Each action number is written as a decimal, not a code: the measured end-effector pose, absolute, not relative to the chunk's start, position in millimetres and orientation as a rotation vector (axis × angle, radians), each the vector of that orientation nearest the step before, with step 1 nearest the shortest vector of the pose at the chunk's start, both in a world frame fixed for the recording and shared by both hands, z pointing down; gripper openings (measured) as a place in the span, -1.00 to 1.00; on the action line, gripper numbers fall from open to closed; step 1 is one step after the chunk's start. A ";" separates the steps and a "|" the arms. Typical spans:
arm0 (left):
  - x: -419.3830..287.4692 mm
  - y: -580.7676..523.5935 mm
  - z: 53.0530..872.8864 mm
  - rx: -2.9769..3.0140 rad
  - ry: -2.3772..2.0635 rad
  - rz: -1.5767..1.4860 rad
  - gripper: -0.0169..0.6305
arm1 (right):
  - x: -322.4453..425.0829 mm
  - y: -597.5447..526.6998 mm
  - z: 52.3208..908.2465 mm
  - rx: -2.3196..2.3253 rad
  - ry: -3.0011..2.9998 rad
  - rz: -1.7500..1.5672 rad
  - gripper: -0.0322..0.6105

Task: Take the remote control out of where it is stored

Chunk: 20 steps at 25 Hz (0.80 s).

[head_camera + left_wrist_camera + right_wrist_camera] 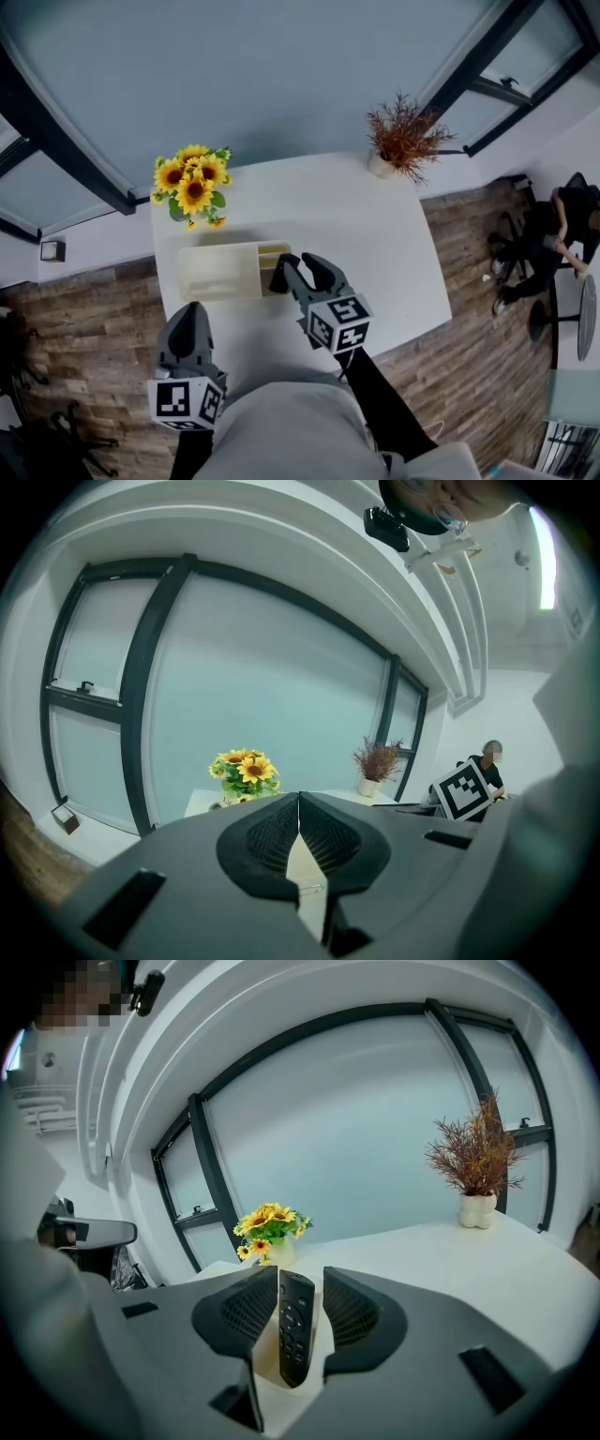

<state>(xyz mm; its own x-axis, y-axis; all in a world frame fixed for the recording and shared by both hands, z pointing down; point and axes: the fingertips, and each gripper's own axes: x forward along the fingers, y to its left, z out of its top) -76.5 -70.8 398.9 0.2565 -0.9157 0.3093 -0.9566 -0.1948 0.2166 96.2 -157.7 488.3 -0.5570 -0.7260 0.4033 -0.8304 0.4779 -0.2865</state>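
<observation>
As the right gripper [300, 1275] straddles it, remote [294, 1327] stands in box [220, 272].

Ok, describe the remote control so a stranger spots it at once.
On the white table, a pale storage box sits in front of the sunflowers. The remote control stands at its right end, between the open jaws of the right gripper: slim, black, buttoned, the only dark thing in it.

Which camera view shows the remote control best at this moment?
The right gripper view: the remote control stands between the open jaws of the right gripper, buttons facing the camera. In the head view that gripper covers it at the end of the box. The left gripper view doesn't show it.
</observation>
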 end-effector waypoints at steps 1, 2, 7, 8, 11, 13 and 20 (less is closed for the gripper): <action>-76.7 -70.9 399.3 2.171 -1.713 0.156 -0.92 | 95.9 -158.1 488.9 1.335 -2.498 0.669 -0.49; -77.2 -70.8 399.8 2.168 -1.714 0.155 -0.92 | 95.4 -158.4 489.4 1.332 -2.498 0.666 -0.49; -78.5 -71.9 400.0 2.166 -1.719 0.163 -0.92 | 93.0 -160.0 491.5 1.321 -2.501 0.667 -0.49; -78.6 -72.1 400.3 2.165 -1.720 0.162 -0.92 | 92.8 -160.3 492.4 1.319 -2.500 0.667 -0.49; -79.4 -72.5 400.5 2.165 -1.719 0.161 -0.92 | 91.6 -160.9 495.2 1.315 -2.497 0.668 -0.49; -81.1 -72.2 401.8 2.159 -1.723 0.159 -0.92 | 90.5 -161.4 496.4 1.312 -2.494 0.668 -0.49; -83.2 -73.6 402.2 2.154 -1.727 0.158 -0.92 | 88.6 -162.4 500.2 1.306 -2.480 0.672 -0.49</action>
